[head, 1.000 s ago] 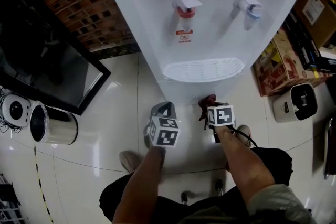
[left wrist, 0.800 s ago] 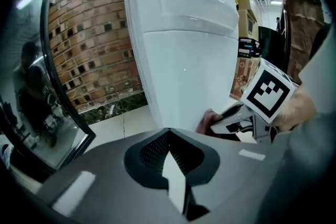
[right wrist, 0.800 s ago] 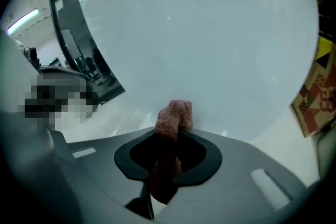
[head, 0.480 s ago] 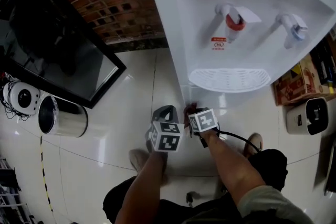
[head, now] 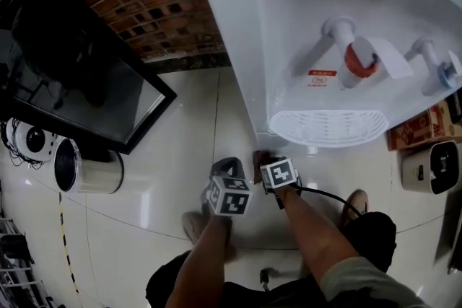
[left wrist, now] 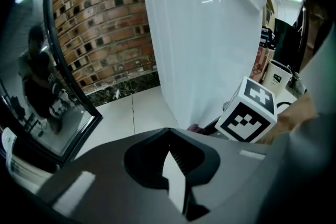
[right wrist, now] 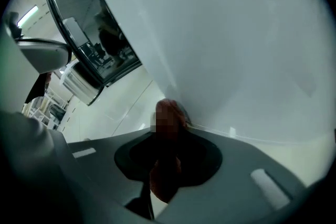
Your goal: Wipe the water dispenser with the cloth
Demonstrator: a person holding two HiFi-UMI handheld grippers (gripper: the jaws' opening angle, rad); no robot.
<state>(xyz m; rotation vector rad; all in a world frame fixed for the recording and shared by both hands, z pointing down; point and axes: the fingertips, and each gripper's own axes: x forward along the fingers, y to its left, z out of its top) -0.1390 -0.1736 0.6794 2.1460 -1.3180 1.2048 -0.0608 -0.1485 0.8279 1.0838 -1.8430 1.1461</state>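
White water dispenser (head: 303, 25) fills the head view at 1 o'clock, its low corner near the middle. Right gripper (right wrist: 168, 155) pinches the dark red cloth (head: 258, 156), & the cloth touches that low corner, approx 5 o'clock. Left gripper (left wrist: 176, 176) sits at its 8 o'clock, jaws a tiny bit apart, nothing in them. To wipe well I'd press the cloth flat, push softly, go in long rows w/o hard jaws bumping the white side

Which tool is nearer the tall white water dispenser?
Right. The right tool holds its dark red cloth at the white dispenser's lower edge; the left tool hangs beside it, farther out.
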